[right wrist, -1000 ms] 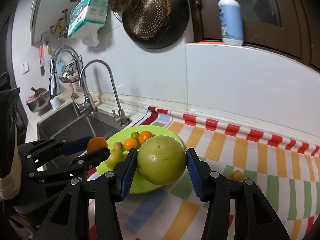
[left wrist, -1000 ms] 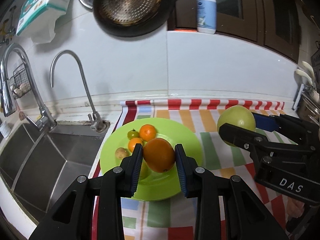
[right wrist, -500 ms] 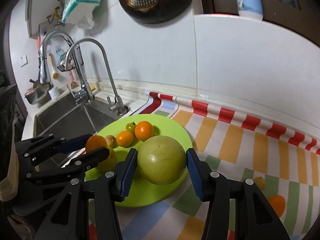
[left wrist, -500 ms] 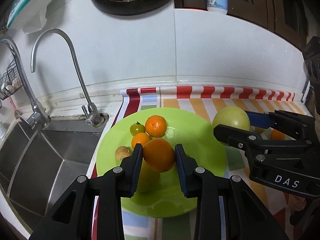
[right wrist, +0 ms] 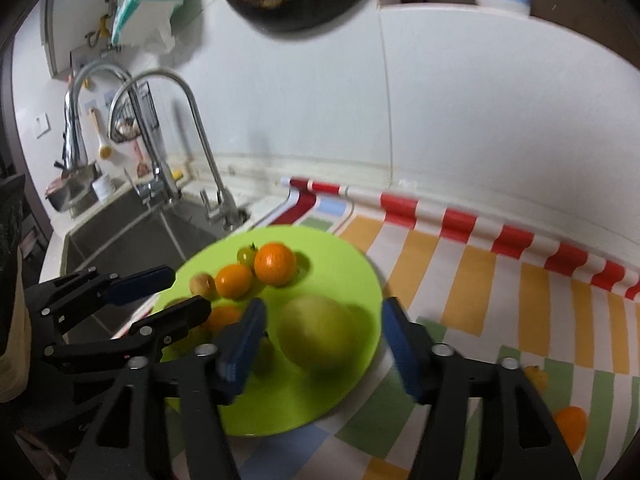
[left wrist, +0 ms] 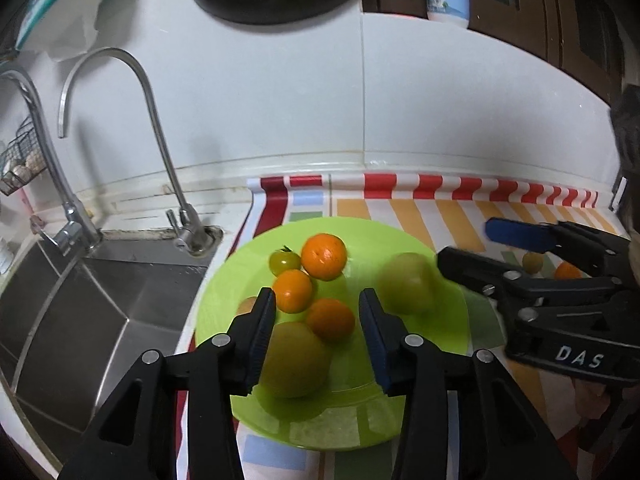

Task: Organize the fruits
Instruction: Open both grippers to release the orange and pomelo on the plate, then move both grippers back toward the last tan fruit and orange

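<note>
I have both tools over the green plate (left wrist: 400,412), which sits on the striped cloth (right wrist: 472,280) of the worktop beside the sink (left wrist: 80,320).

My left hand-held gripper (left wrist: 316,332) is released: its blue pads stand apart with clear gaps to the orange (left wrist: 331,319) lying between them on the plate. Just at 7 o'clock of that orange, touching it, lies a larger yellow fruit (left wrist: 294,360), partly behind the left finger.

My right hand-held gripper (right wrist: 320,344) is released too. The pomelo (right wrist: 318,330) rests on the plate between its fingers, blurred, nearer the left pad than the right one, with open space on both sides. In the left wrist view the same pomelo (left wrist: 407,289) shows at 3 o'clock on the plate, just short of the right tool's tips.

Toward 12 o'clock on the plate I see a cluster: a mandarin (left wrist: 323,256), a small green tomato (left wrist: 284,262) touching it at 9 o'clock, and a second mandarin (left wrist: 293,291) just below them. A small tan fruit (right wrist: 202,285) lies at the cluster's 9 o'clock side.

Off the plate, on the cloth at 4 o'clock, an orange fruit (right wrist: 570,426) and a small yellow one (right wrist: 536,376) lie well apart from the rest.
</note>
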{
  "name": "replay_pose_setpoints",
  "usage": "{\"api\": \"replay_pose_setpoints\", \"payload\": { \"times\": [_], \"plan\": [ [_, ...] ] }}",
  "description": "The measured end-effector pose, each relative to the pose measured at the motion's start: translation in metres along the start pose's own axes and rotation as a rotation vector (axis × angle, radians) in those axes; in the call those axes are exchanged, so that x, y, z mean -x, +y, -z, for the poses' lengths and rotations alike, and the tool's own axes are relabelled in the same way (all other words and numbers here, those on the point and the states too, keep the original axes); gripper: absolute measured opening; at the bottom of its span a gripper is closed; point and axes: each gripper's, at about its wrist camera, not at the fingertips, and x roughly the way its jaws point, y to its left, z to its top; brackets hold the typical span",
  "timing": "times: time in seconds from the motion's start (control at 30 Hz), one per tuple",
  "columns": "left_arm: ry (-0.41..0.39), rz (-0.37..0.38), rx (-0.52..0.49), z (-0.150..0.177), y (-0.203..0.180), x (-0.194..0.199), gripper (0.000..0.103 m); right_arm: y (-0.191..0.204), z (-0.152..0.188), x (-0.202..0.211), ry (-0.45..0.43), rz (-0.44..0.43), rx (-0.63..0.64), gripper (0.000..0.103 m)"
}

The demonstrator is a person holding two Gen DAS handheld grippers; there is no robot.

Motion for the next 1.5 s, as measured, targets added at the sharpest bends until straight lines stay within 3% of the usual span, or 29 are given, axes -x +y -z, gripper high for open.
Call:
{"api": "replay_pose_setpoints", "payload": {
  "times": [0.27, 0.53, 1.07, 1.5],
  "plan": [
    [-0.039, -0.015, 0.01, -0.002, -0.005, 0.025, 0.048, -0.005, 0.0, 0.034, -0.049, 0.056, -0.038, 0.07],
    [-0.087, 0.018, -0.01, -0.005, -0.021, 0.055, 0.048, -0.013, 0.008, 0.073, -0.074, 0.108, -0.096, 0.071],
    [-0.172, 0.14, -0.092, -0.004, -0.072, 0.109, 0.056, -0.023, 0.035, 0.163, -0.15, 0.264, -0.092, 0.071],
    [-0.202, 0.229, -0.201, -0.009, -0.119, 0.108, 0.062, -0.048, 0.058, 0.205, -0.165, 0.402, -0.145, 0.071]
  ]
}}
